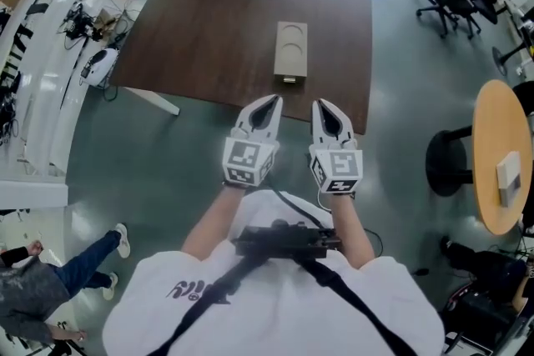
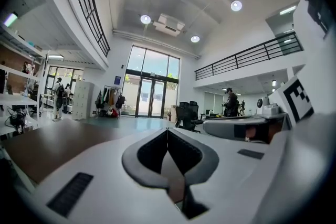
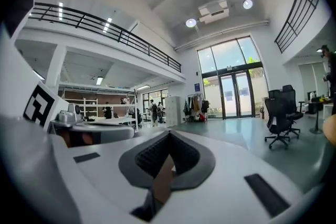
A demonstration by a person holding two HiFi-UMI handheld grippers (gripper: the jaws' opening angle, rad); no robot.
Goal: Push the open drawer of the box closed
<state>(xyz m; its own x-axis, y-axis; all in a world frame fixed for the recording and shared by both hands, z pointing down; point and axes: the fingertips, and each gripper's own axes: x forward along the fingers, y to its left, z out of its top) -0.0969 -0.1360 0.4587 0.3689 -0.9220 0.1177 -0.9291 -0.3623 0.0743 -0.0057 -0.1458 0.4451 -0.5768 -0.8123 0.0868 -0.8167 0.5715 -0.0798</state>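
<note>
Head view — box (image 1: 291,52) ahead of left fingers (image 1: 260,114) and right fingers (image 1: 332,119) — apart.

A dark brown bench (image 1: 209,37) fills the upper middle of the frame, on a grey-green floor (image 1: 400,96). One tan box (image 1: 291,50) lies on it, right of centre, near its lower edge.

The box (image 1: 291,48) is too small (near end especially) to tell whether its drawer (image 1: 290,79) stands open.
</note>
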